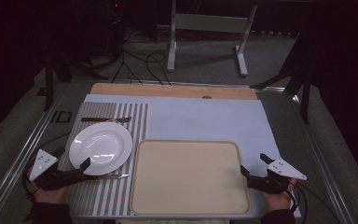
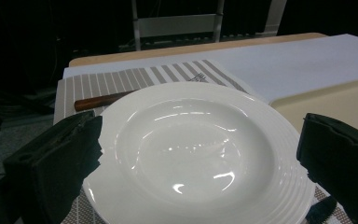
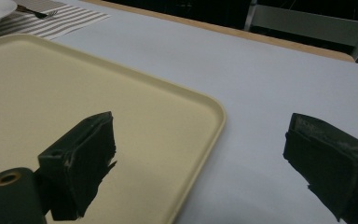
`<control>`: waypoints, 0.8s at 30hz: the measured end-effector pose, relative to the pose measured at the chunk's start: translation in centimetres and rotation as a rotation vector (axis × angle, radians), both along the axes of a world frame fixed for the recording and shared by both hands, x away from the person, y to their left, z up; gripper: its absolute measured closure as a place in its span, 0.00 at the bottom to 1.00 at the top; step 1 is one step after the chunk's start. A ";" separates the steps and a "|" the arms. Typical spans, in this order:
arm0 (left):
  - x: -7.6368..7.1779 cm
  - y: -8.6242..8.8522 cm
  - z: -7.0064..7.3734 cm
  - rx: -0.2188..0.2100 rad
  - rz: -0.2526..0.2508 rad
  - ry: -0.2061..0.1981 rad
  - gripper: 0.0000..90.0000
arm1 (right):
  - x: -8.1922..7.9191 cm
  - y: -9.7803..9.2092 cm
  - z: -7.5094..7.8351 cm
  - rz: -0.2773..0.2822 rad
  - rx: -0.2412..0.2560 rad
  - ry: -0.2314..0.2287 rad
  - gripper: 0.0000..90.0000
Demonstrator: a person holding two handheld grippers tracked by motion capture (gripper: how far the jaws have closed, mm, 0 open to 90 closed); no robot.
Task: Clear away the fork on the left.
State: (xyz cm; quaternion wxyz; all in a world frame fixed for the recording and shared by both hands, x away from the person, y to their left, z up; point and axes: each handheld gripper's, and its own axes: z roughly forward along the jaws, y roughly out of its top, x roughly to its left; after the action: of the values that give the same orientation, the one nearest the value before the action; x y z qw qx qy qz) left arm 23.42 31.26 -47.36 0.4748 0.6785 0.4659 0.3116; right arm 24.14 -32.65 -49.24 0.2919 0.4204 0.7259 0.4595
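A white deep plate lies on a striped placemat at the left. My left gripper is open, one jaw on each side of the plate's near rim, not closed on it. A beige tray sits empty at the front centre. My right gripper is open, one jaw over the tray's right edge and the other over the pale sheet beside it.
A wooden-handled fork lies beyond the plate. A knife lies just in front of it. The pale sheet covers the table's middle and right. A metal stand and cables are on the floor beyond.
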 end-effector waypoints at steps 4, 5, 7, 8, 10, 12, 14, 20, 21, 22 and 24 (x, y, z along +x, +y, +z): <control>-0.1 0.1 0.2 -0.014 0.012 -0.002 0.00 | 0.0 -0.1 -0.1 -0.003 0.001 0.001 0.10; -0.1 0.1 0.2 -0.012 0.009 -0.002 0.00 | 0.0 -0.1 -0.2 -0.001 0.003 0.001 0.09; 0.0 0.1 0.4 -0.012 0.007 -0.005 0.00 | 0.0 -0.1 -0.2 -0.001 0.003 0.001 0.09; 0.0 0.1 0.4 -0.012 0.007 -0.005 0.00 | 0.0 -0.1 -0.2 0.001 0.001 0.001 0.09; 0.3 0.2 0.9 -0.011 0.012 -0.014 0.00 | 0.0 -0.1 -0.2 0.001 -0.002 0.001 0.09; 0.3 0.4 1.3 -0.020 0.021 -0.027 0.00 | 0.0 -0.1 -0.2 -0.004 -0.001 0.000 0.09; 0.4 0.5 1.4 -0.022 0.018 -0.028 0.00 | 0.0 -0.2 -0.2 -0.004 0.002 -0.001 0.09; 1.1 1.5 2.2 -0.010 0.035 -0.035 0.00 | -0.1 -0.3 -0.3 -0.011 0.004 0.002 0.09; 1.2 1.7 2.3 -0.014 0.035 -0.036 0.00 | -0.1 -0.3 -0.3 -0.011 0.003 0.001 0.09; 1.2 1.7 2.3 -0.014 0.035 -0.036 0.00 | -0.1 -0.3 -0.3 -0.009 0.005 -0.001 0.09; 1.5 2.0 2.5 -0.019 0.040 -0.037 0.00 | -0.2 -0.3 -0.3 -0.010 0.005 -0.004 0.10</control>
State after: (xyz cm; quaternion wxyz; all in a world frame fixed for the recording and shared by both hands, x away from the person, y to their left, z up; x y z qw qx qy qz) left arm 24.88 33.22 -44.87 0.4833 0.6588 0.4734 0.3291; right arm 23.99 -32.92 -49.51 0.2948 0.4238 0.7221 0.4605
